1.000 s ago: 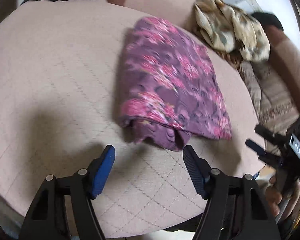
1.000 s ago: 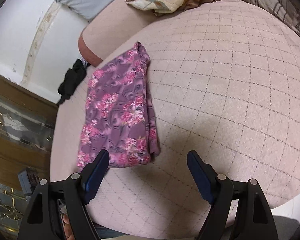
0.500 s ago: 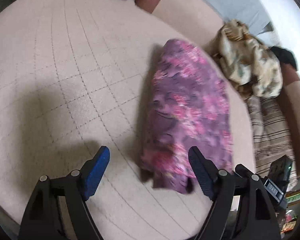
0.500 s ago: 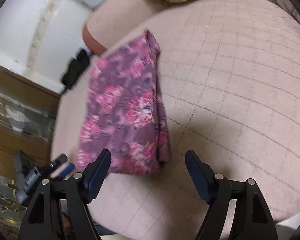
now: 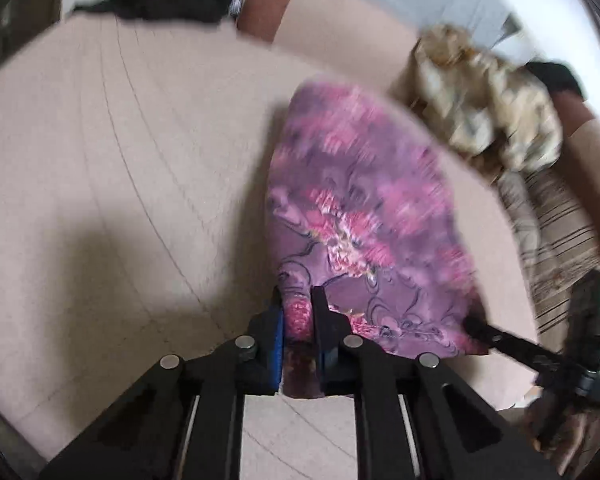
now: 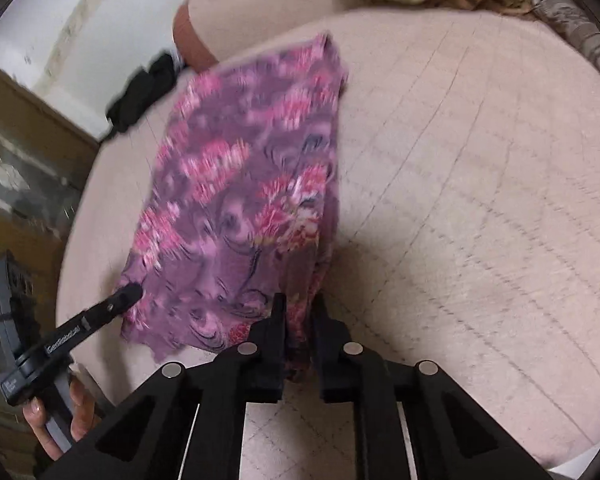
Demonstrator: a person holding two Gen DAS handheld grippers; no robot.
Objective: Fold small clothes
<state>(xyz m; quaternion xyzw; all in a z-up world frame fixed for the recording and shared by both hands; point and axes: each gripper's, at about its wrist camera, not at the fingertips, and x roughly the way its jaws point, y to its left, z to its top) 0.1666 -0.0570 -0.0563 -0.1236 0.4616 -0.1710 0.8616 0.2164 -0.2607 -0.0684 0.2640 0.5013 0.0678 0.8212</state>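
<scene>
Purple floral folded cloth garment (image 5: pixel 364 220) lies on the quilted pink bed surface (image 5: pixel 120 180), its long axis running from 6 toward 12 o'clock away from both claws. The left claw (image 5: pixel 298 320) is closing on the near left corner, fabric pinched between its jaws; the right claw (image 6: pixel 300 320) is likewise closing on the near right corner, fabric between them. Each hand is equally near its own corner. From either claw the garment's bulk stretches ahead toward 12, so I judge the coming fold carries the near edge forward over the far edge.
</scene>
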